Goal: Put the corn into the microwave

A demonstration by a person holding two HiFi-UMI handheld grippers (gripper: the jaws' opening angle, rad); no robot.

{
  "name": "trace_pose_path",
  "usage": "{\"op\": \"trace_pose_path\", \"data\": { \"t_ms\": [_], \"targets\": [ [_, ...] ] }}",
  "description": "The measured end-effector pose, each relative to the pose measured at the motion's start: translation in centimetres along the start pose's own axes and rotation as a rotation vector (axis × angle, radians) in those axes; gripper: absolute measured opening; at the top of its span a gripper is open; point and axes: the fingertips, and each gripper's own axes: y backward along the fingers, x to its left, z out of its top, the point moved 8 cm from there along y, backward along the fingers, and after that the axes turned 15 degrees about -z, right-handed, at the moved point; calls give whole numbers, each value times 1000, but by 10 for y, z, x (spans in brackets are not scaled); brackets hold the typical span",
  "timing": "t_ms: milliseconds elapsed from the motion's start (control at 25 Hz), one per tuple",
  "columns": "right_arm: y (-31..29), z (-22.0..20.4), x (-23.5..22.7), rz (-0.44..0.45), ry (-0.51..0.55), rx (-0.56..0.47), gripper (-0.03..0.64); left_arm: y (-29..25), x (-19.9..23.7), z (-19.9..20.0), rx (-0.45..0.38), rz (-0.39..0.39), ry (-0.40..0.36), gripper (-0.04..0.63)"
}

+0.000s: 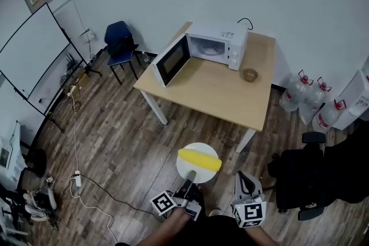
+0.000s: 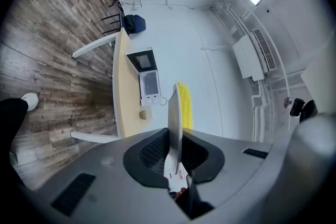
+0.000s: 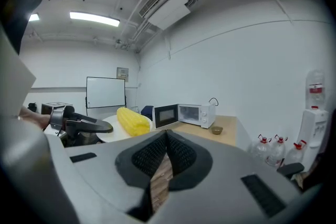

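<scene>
We hold the left claw clamped on the near rim of a white plate, which sits out over the wooden floor, well short of the bench. The corn lies across the plate, resting on it, yellow and bare. Our right claw hangs just beside the left one, its jaws pressed together with nothing between them. On the bench stands the white microwave, its door swung wide open so the cavity shows. A small brown bowl sits on the bench near the microwave's control side.
</scene>
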Motion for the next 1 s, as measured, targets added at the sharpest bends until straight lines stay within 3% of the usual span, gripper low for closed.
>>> {"op": "trace_pose_path", "data": {
  "t_ms": [440,1000],
  "targets": [
    [-127,39,14,-57,38,20,57,-95,48,85,43,-7,61,32],
    [-273,86,62,-168,54,49,57,-198,91,210,185,-41,122,32]
  ]
}}
